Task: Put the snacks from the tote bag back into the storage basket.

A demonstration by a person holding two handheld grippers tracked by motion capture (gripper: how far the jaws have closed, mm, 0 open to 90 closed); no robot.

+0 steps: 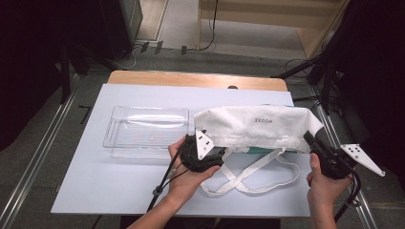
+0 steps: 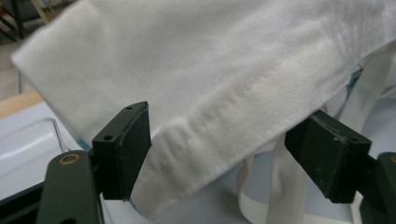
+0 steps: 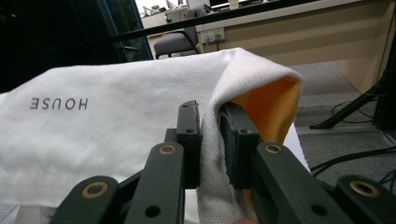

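Two grippers are working a white tote bag (image 1: 258, 128) lying on the tabletop (image 1: 119, 176) beside a clear bin (image 1: 145, 131): right gripper (image 3: 211, 140) is pinching the bag's edge, left gripper (image 2: 219, 154) is sitting released around the hem, regrasp probably pending.

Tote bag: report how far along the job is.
Done: the tote bag lies on the table beside the clear bin, straps loose. In hand: the right gripper pinches the bag's rim; the left gripper stands open around the hem, not gripping. Left: grip that side.
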